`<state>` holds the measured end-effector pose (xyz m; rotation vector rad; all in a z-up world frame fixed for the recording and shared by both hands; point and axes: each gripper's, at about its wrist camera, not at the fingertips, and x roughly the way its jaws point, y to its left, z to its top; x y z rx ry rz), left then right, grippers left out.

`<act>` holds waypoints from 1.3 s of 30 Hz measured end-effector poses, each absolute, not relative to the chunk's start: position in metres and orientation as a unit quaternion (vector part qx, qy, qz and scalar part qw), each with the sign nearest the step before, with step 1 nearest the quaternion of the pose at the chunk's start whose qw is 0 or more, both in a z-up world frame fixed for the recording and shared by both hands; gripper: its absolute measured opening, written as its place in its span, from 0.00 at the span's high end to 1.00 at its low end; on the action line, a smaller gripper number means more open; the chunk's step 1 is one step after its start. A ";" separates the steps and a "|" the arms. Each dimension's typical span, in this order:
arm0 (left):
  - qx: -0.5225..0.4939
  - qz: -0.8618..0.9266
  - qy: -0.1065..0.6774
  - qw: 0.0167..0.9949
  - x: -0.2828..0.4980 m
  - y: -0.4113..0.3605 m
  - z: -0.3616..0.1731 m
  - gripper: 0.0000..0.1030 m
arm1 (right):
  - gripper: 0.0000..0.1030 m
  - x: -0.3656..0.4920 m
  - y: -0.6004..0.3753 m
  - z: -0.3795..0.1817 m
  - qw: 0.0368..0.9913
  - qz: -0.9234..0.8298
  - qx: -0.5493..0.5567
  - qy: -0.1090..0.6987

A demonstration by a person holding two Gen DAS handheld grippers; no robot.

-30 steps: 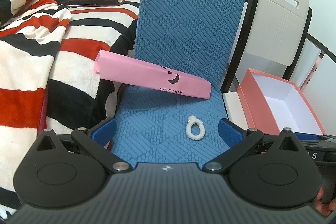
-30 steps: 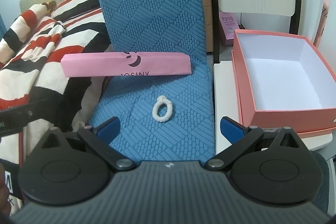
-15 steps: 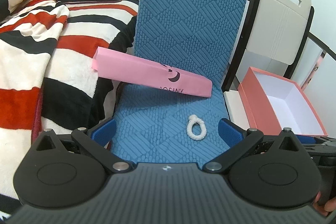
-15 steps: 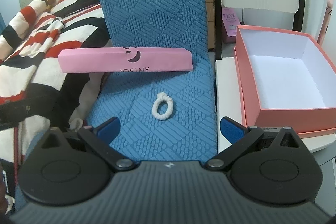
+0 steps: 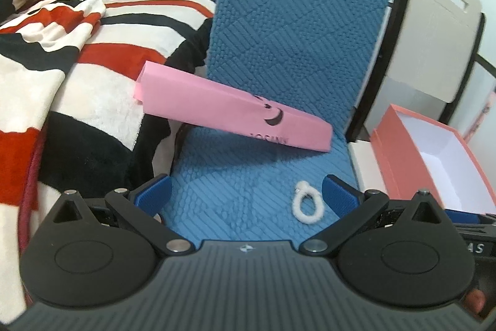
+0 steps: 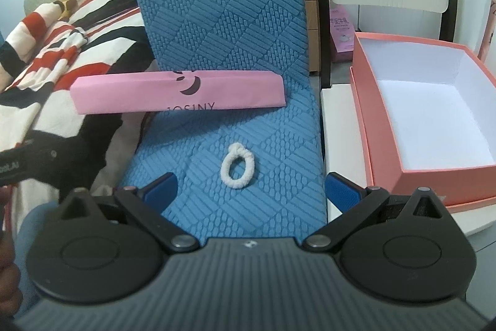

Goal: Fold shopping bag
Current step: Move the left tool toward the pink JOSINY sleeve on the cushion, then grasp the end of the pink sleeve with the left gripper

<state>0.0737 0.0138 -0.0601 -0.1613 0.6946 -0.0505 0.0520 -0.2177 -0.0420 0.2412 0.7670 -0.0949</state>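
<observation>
The pink shopping bag (image 6: 178, 95) is lying folded into a long narrow strip across the middle of the frame, showing a dark crescent mark and part of its lettering. Its right end is sitting low, its left end (image 5: 155, 86) is sticking out toward the left.

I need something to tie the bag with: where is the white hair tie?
The white hair tie lies on the blue seat cushion, in front of the folded pink bag, left of the open pink box.
</observation>
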 end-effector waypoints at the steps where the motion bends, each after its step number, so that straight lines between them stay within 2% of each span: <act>1: -0.081 -0.022 0.337 0.938 0.079 0.015 -0.064 0.00 | 0.00 0.055 -0.219 -0.044 0.920 -0.048 0.117 0.372; 10: -0.075 0.001 0.318 0.945 0.118 0.023 -0.083 0.00 | 0.00 0.080 -0.223 -0.051 0.927 -0.046 0.125 0.352; 23: -0.128 0.058 0.286 0.948 0.164 0.060 -0.091 0.00 | 0.00 0.135 -0.217 -0.067 0.937 -0.039 0.152 0.314; 27: -0.141 0.089 0.266 0.949 0.176 0.071 -0.092 0.00 | 0.06 0.151 -0.216 -0.076 0.934 -0.018 0.180 0.309; 29: -0.151 0.093 0.260 0.949 0.182 0.076 -0.092 0.00 | 0.13 0.157 -0.215 -0.080 0.931 -0.004 0.199 0.306; 31: -0.165 0.086 0.254 0.949 0.187 0.082 -0.093 0.00 | 0.26 0.162 -0.212 -0.082 0.929 -0.002 0.205 0.307; 34: -0.182 0.082 0.245 0.949 0.190 0.089 -0.095 0.00 | 0.35 0.170 -0.208 -0.088 0.923 0.006 0.223 0.313; 39: -0.203 0.069 0.238 0.947 0.192 0.099 -0.098 0.00 | 0.39 0.180 -0.200 -0.094 0.919 0.010 0.233 0.318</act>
